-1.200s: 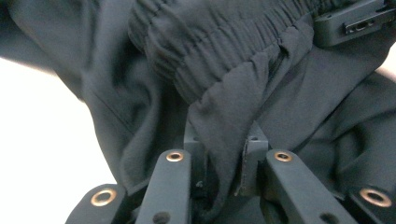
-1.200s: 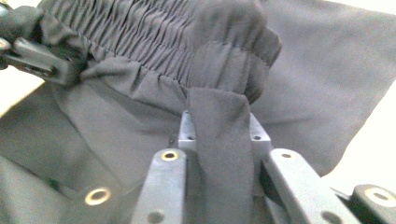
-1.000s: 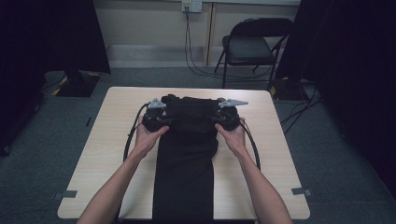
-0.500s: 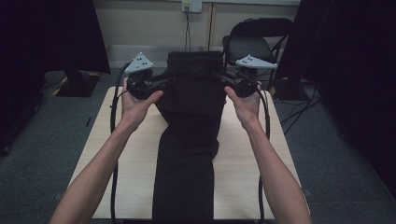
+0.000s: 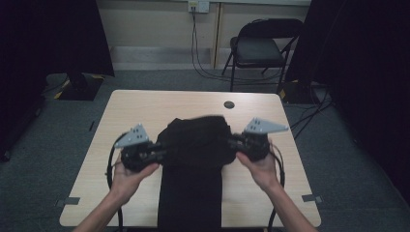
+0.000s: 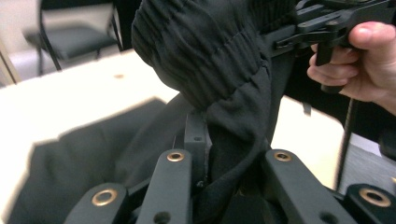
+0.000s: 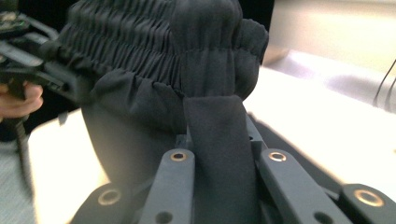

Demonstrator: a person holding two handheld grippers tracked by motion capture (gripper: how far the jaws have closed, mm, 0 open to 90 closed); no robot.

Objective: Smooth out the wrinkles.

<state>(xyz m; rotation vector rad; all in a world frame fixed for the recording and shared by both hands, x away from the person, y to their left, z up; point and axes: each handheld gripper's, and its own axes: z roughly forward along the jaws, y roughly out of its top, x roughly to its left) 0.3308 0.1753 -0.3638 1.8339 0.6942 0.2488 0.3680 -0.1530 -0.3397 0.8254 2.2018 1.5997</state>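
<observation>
Black trousers [image 5: 196, 159] lie lengthwise down the middle of the worktop [image 5: 145, 104], legs running off the near edge. The waist end is lifted clear of the surface and doubled toward the person, slung between the two tools.

Left hand-held gripper [image 5: 162, 152]: jaws narrow, pinched on the waistband. In the left gripper view the gathered elastic band [image 6: 210, 60] bunches above the jaws and a fold of cloth drops down between them. Right hand-held gripper [image 5: 232, 142]: likewise narrow, clamped on the other side of the waistband; in the right gripper view a flat strip of cloth [image 7: 217, 140] runs straight into the jaws under the ribbed elastic [image 7: 135, 37]. Left hand [image 5: 128, 176] and right hand [image 5: 261, 166] hold the tools level, one at each side of the garment.

Handling, as judged: soft, limp, light cloth. It sags in the middle between the grips and will take any fold it is given, holding no shape of its own. Not fragile. The weave looks matte, so not very slippery, but a thin single layer could creep out of a narrow pinch. The elastic band is the thickest, firmest part, the best place to grip, at its two outer corners, as now. Keep both sides even or the fold skews.

Folding chair [image 5: 258, 48] stands beyond the worktop.
</observation>
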